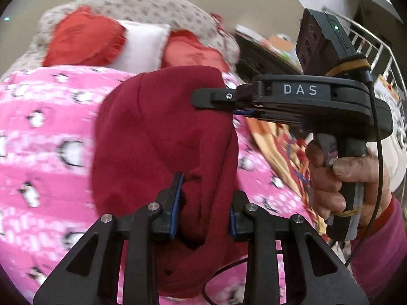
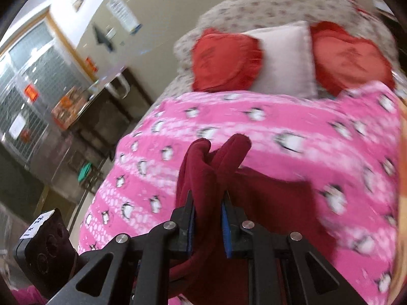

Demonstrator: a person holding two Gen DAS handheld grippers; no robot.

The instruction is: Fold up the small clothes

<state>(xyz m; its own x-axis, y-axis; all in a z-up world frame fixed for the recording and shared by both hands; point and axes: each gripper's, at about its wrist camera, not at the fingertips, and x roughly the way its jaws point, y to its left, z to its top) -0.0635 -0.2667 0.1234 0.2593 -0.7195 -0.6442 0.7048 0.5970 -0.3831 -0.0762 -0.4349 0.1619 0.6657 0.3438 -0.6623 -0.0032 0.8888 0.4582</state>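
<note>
A dark red garment [image 1: 162, 137] hangs above the bed, stretched between both grippers. My left gripper [image 1: 204, 200] is shut on its near edge, with cloth bunched between the blue pads. My right gripper [image 1: 211, 99] comes in from the right in the left wrist view and pinches the garment's far edge. In the right wrist view my right gripper [image 2: 207, 208] is shut on a bunched fold of the red garment [image 2: 211, 162], which sticks up past the fingertips. The rest of the cloth drapes down to the right.
A pink penguin-print blanket [image 2: 279, 132] covers the bed below. Two red heart cushions [image 2: 226, 58] and a white pillow [image 2: 285, 56] lie at the head. A dark table [image 2: 101, 117] with boxes stands left of the bed. A metal rail [image 1: 376, 50] is at the right.
</note>
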